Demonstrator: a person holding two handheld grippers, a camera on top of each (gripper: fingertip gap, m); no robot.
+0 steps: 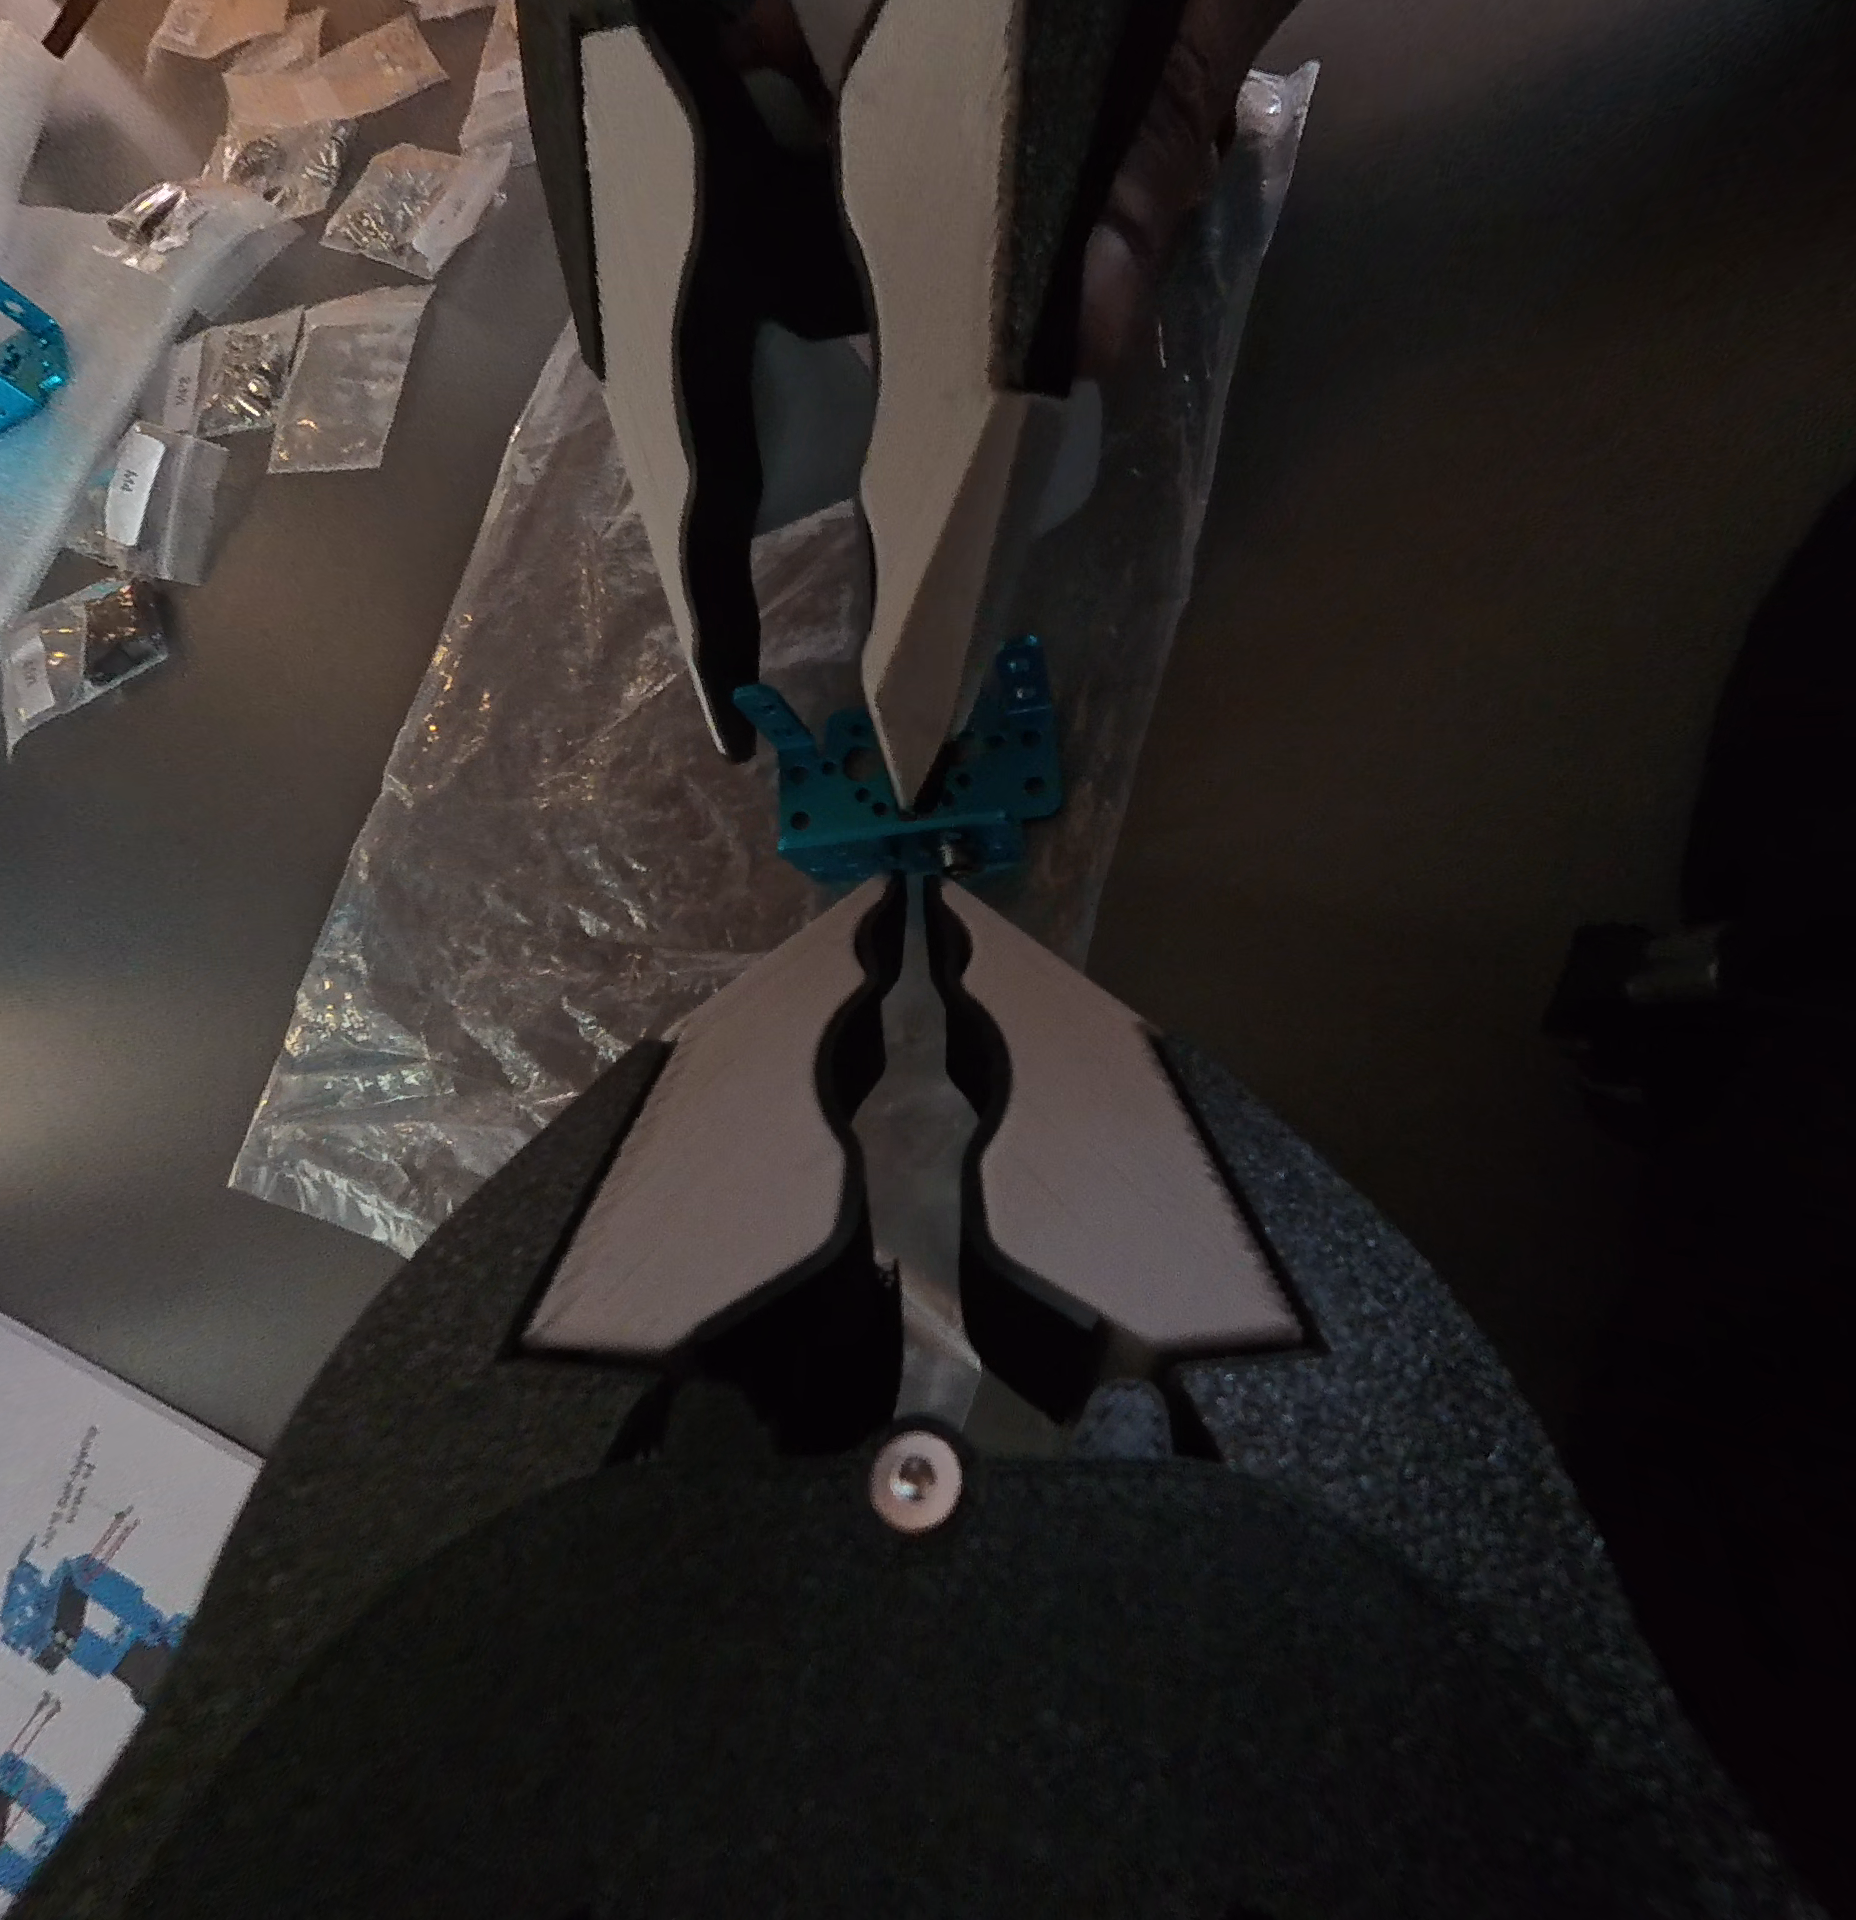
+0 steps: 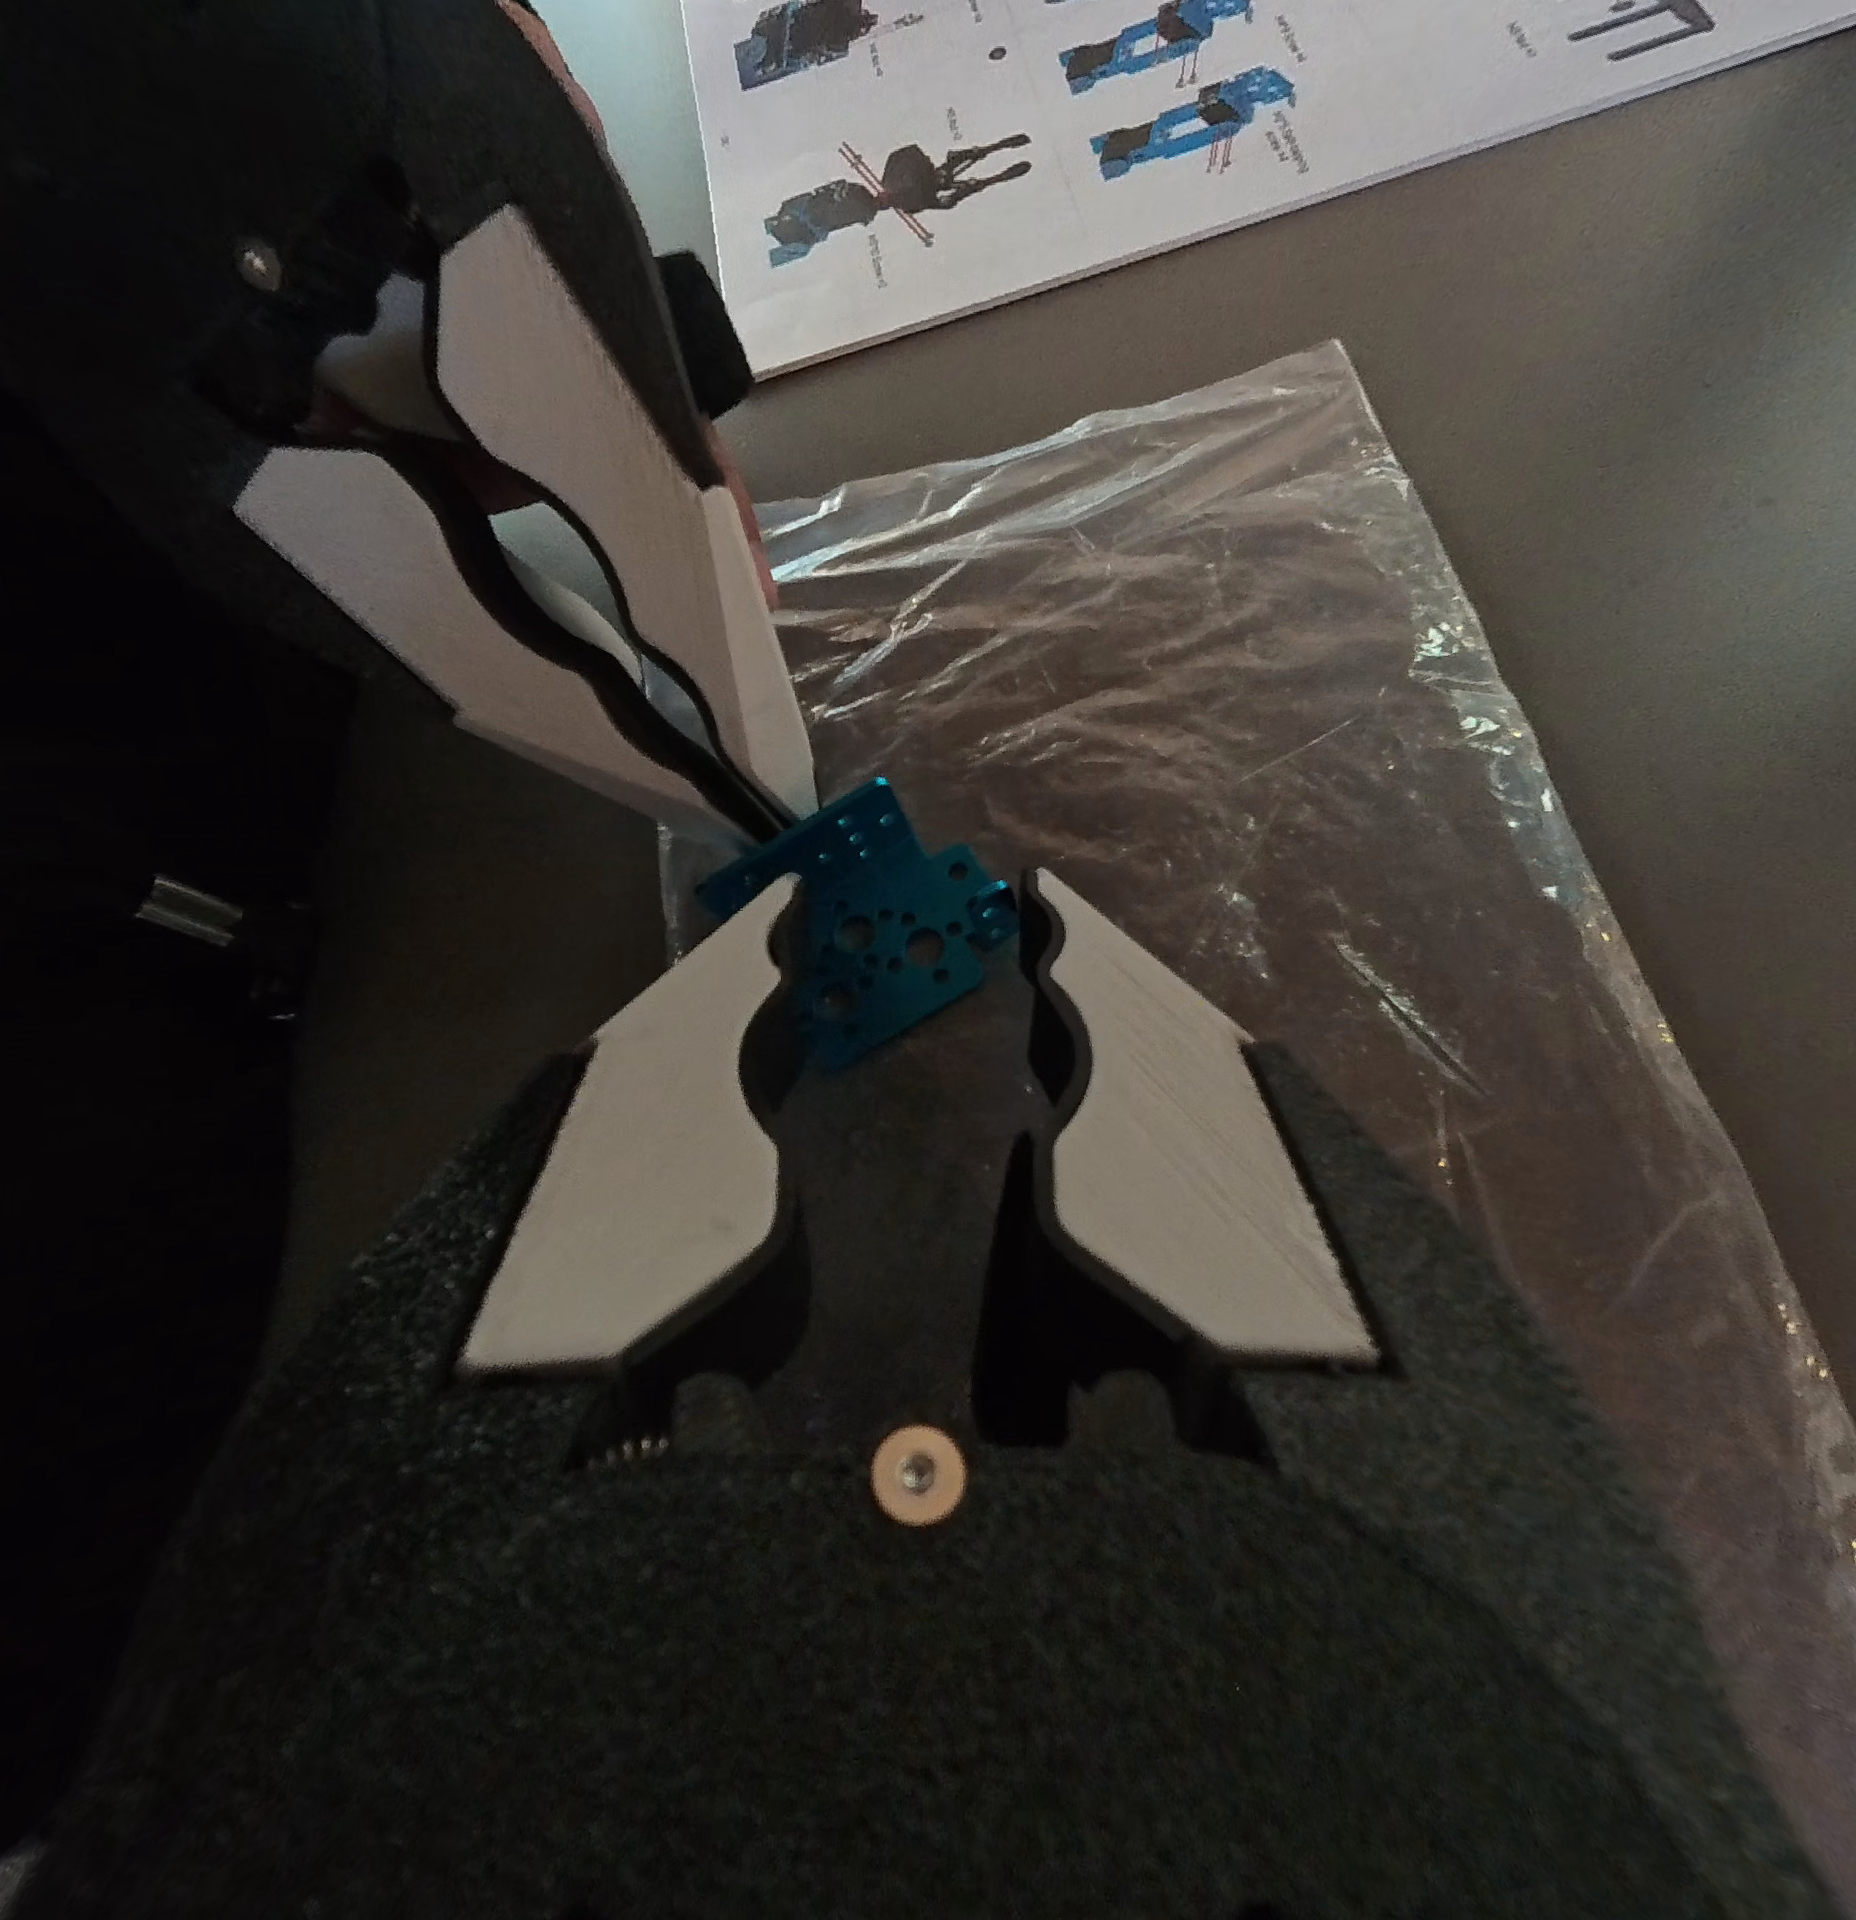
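At frame centre, the left gripper (image 1: 911,883) pinches the blue perforated bracket (image 1: 908,774), so the spread right gripper (image 2: 913,904) should straddle it squarely.

Glossy blue metal bracket (image 1: 908,795) above crinkled clear plastic bag (image 1: 508,883)

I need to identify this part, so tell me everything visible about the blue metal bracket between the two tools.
The blue metal bracket looks like anodised aluminium: a flat plate drilled with large and small round holes, stepped edges, upright tabs at the corners. It is held above a clear plastic bag. The left tool is shut on its edge; the right tool straddles the plate, open, one finger overlapping its edge.
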